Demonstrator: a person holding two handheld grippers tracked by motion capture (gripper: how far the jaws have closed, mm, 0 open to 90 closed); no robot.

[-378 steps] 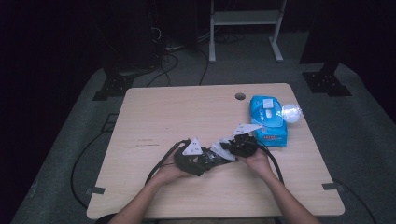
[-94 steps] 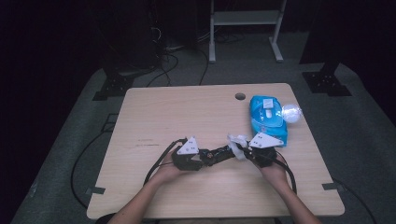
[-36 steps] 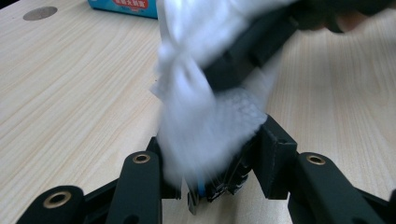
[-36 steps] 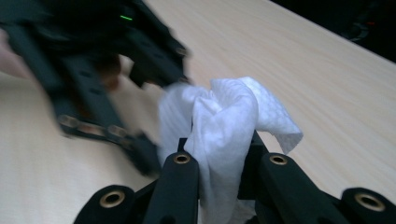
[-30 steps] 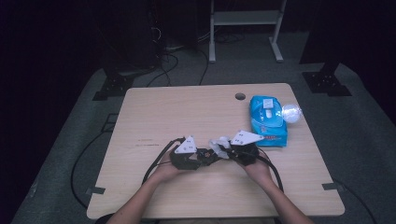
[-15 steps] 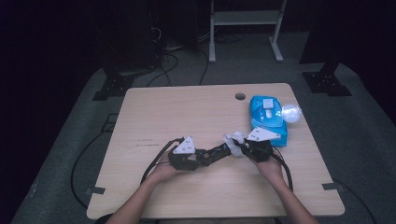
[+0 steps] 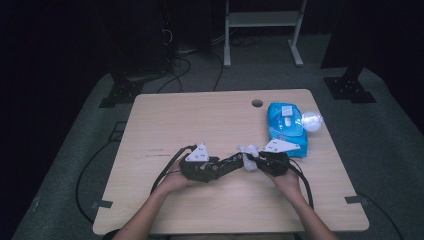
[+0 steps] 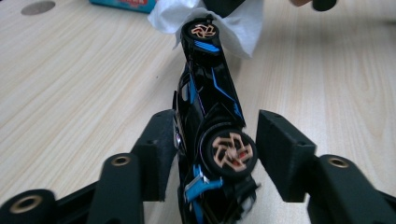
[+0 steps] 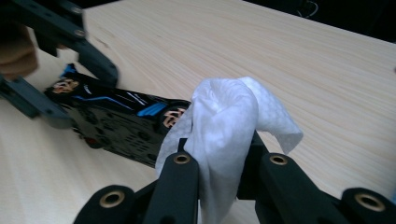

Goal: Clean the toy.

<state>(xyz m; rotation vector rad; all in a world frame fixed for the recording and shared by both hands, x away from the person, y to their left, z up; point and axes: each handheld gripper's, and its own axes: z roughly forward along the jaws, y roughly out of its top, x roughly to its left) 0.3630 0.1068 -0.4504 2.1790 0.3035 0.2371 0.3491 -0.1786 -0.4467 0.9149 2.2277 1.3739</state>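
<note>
Toy car (image 8: 210,116), black with blue stripes, no legible lettering: between left gripper (image 8: 212,154) jaws, just opening, right one clear. Right gripper (image 9: 219,177) clamps white wipe (image 9: 224,121) (touching car). Blue wipes pack (image 7: 286,125), print unreadable. Pale wood table (image 7: 200,115); dark room.

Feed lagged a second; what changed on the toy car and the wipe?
The left tool has just been opening; its pads stand off the toy car between them. The right tool keeps the wipe clamped at the car's far end. The wipes pack is unmoved.
</note>
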